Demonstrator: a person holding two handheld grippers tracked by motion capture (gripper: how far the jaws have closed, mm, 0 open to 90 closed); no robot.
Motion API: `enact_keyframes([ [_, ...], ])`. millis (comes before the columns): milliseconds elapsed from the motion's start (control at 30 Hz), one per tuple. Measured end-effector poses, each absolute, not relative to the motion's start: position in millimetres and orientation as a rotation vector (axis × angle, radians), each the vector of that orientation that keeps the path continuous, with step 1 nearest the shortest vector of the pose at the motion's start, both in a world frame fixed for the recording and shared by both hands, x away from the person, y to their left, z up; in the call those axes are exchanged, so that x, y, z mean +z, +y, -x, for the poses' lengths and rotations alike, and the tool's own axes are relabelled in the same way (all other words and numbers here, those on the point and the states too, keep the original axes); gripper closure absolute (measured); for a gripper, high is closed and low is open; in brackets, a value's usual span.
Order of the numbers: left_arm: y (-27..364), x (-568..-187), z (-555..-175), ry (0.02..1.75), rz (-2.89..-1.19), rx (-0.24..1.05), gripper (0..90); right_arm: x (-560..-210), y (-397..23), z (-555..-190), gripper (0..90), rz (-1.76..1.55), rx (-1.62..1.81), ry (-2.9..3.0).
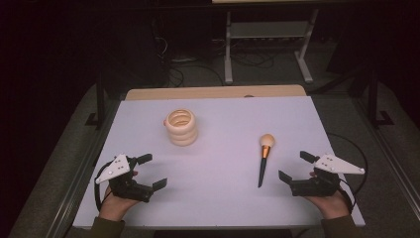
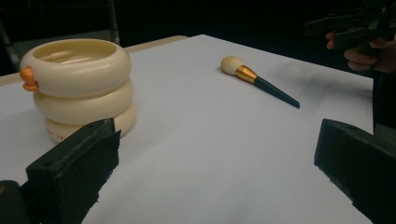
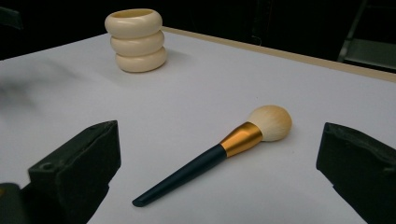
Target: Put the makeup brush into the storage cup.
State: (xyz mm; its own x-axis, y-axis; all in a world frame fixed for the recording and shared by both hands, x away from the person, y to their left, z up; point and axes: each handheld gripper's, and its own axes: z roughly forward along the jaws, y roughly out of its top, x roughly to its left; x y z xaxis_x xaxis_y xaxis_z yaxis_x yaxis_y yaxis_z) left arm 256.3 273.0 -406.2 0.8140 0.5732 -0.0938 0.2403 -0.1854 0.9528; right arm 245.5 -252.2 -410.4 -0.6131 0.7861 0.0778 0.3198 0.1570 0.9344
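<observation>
Poised wide open and empty at the near corners, left gripper (image 1: 148, 172) by the cream ringed holder (image 1: 182, 127), right gripper (image 1: 297, 167) beside the flat-lying makeup brush (image 1: 264, 157), likely ready for pickup.

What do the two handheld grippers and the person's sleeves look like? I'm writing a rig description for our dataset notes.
Each gripper, left and right, is a black body with two blocky black fingers, a pale grey three-cornered plate carrying small dark dots on top, and a black cable looping away from it. The person's hands grip them from below; the cuffs at the wrists look dark olive-green.
</observation>
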Motion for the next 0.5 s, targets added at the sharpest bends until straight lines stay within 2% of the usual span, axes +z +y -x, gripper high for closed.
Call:
enact_keyframes([
  [500,271.4,-407.1,-254.7,0.627,-1.773,0.33,0.0,-407.8,-253.4,-250.5,0.0,-1.071,1.417,2.008],
])
